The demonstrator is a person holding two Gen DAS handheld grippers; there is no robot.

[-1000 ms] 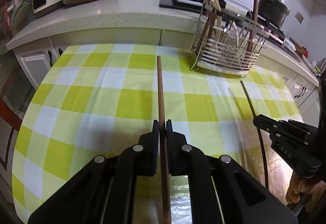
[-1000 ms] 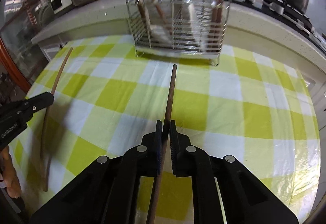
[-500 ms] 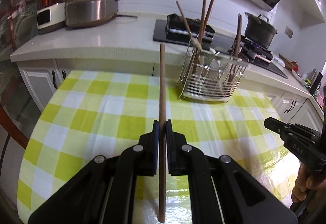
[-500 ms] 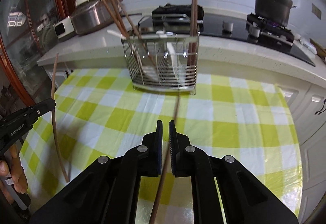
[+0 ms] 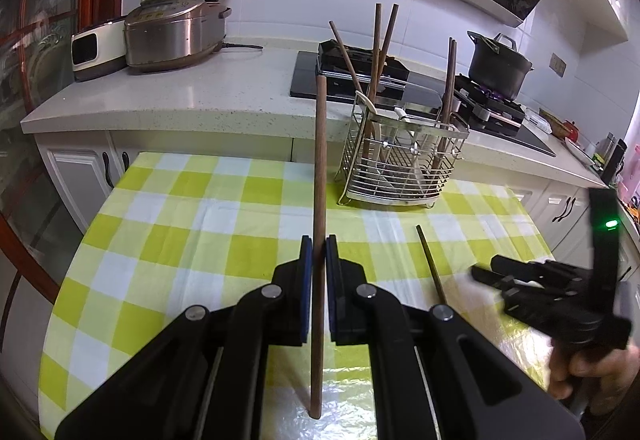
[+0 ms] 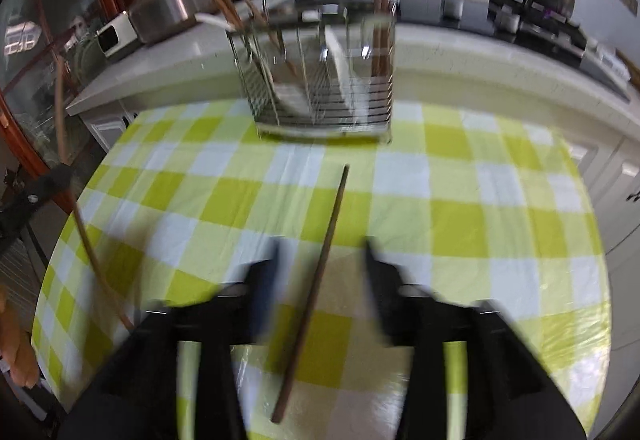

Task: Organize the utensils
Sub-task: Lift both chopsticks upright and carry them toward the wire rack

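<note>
Nearest you, your left gripper [image 5: 315, 252] is clamped on a brown chopstick [image 5: 319, 199], which stands nearly upright between the pads, above the table's near edge.

Your right gripper [image 6: 320, 264] is opening; its jaws stand well apart and blurred. A second chopstick [image 6: 316, 288] lies between them, gripped by neither pad, flat on the yellow-and-white checked tablecloth [image 6: 460, 224] and pointing toward the far edge.

At the table's far edge stands the wire utensil rack [image 5: 400, 159]. It holds several upright chopsticks [image 5: 376, 51] and a white spoon [image 5: 370, 107]; which compartment each sits in you cannot tell.

Beyond the table, on the counter [image 5: 200, 91]: a rice cooker [image 5: 176, 27] at left and a black pot [image 5: 498, 65] at right.
</note>
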